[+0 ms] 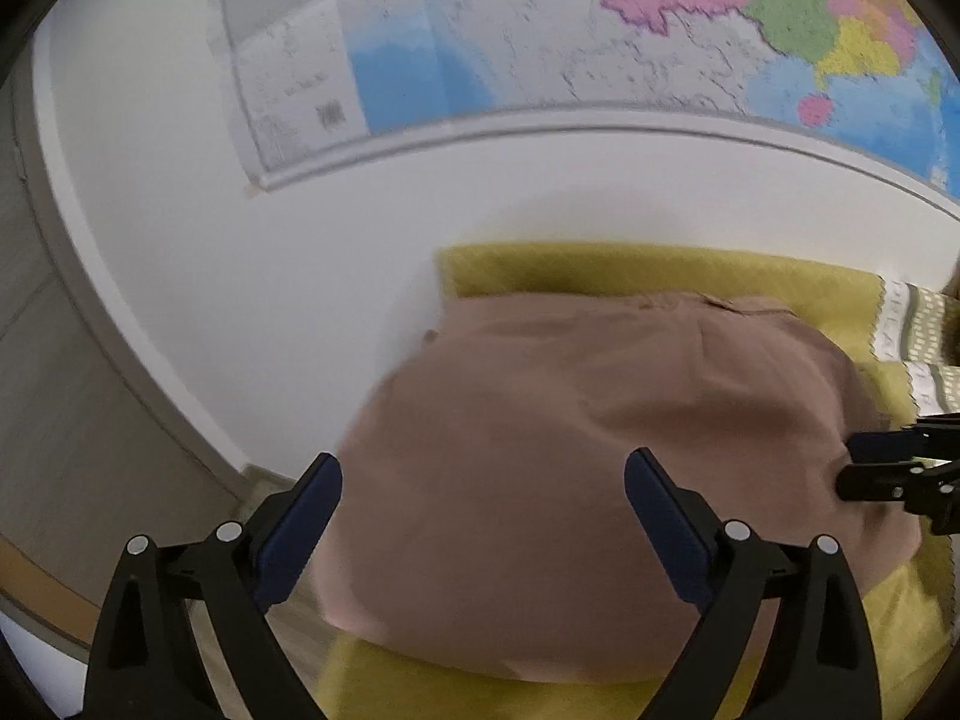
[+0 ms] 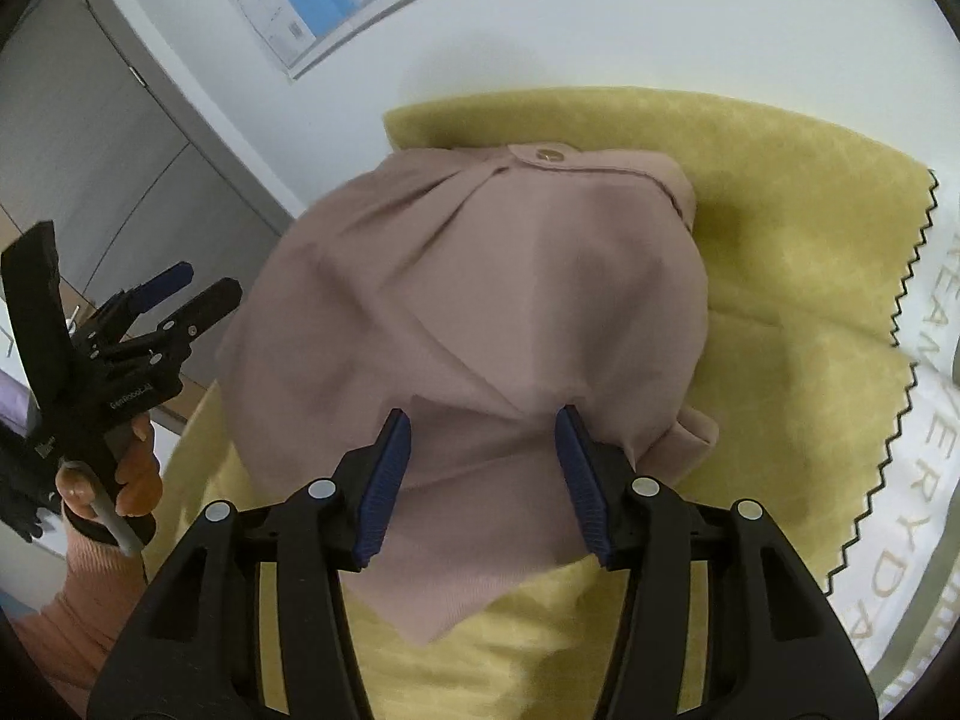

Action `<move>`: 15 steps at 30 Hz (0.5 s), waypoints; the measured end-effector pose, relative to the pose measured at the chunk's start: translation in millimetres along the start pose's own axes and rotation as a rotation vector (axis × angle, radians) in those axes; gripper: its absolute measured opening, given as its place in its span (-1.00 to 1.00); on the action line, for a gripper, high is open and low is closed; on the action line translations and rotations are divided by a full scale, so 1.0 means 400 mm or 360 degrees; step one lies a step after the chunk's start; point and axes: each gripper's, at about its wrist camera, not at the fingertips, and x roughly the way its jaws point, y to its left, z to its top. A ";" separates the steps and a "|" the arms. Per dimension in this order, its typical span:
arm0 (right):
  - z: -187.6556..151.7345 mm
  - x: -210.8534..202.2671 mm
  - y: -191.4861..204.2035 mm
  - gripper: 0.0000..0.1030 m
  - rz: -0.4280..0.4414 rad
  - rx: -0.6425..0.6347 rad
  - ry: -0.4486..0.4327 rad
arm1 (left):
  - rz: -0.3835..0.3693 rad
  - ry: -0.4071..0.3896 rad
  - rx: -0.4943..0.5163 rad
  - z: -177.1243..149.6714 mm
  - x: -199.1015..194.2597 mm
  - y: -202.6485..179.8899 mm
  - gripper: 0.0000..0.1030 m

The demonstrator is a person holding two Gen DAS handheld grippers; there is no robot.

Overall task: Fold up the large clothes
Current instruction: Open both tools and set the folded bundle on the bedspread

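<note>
A folded dusty-pink garment (image 1: 588, 456) (image 2: 480, 312) with a button tab (image 2: 549, 154) at its far edge lies on a yellow-green cloth (image 1: 660, 273) (image 2: 780, 276). My left gripper (image 1: 483, 474) is open, held just above the garment's left side, with nothing between its blue pads. It also shows in the right wrist view (image 2: 198, 282), off the garment's left edge. My right gripper (image 2: 483, 426) is open over the garment's near right part, its fingertips at the fabric. It also shows at the right of the left wrist view (image 1: 852, 462).
The yellow-green cloth has a zigzag edge (image 2: 900, 330) over a white printed cloth (image 2: 936, 396). A white wall with a large map (image 1: 540, 42) stands behind. Grey cabinet doors (image 2: 90, 138) are at the left. A hand in a pink sleeve (image 2: 120, 480) holds the left gripper.
</note>
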 end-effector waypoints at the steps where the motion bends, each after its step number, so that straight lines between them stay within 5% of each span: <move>1: -0.002 0.000 0.009 -0.01 -0.0022 -0.0031 -0.0001 | 0.0005 0.0009 -0.0005 -0.007 0.001 -0.003 0.79; 5: -0.001 -0.008 0.028 0.02 -0.0044 -0.0054 0.0029 | -0.0039 0.0079 -0.0001 -0.026 0.029 -0.016 0.79; 10: 0.000 -0.083 0.054 0.11 -0.0051 -0.0080 -0.0132 | -0.0113 0.0105 -0.0048 -0.045 0.014 -0.021 0.79; 15: -0.055 -0.138 0.110 0.51 -0.0157 -0.0193 -0.0279 | -0.0129 0.0046 -0.0102 -0.075 -0.076 -0.051 0.87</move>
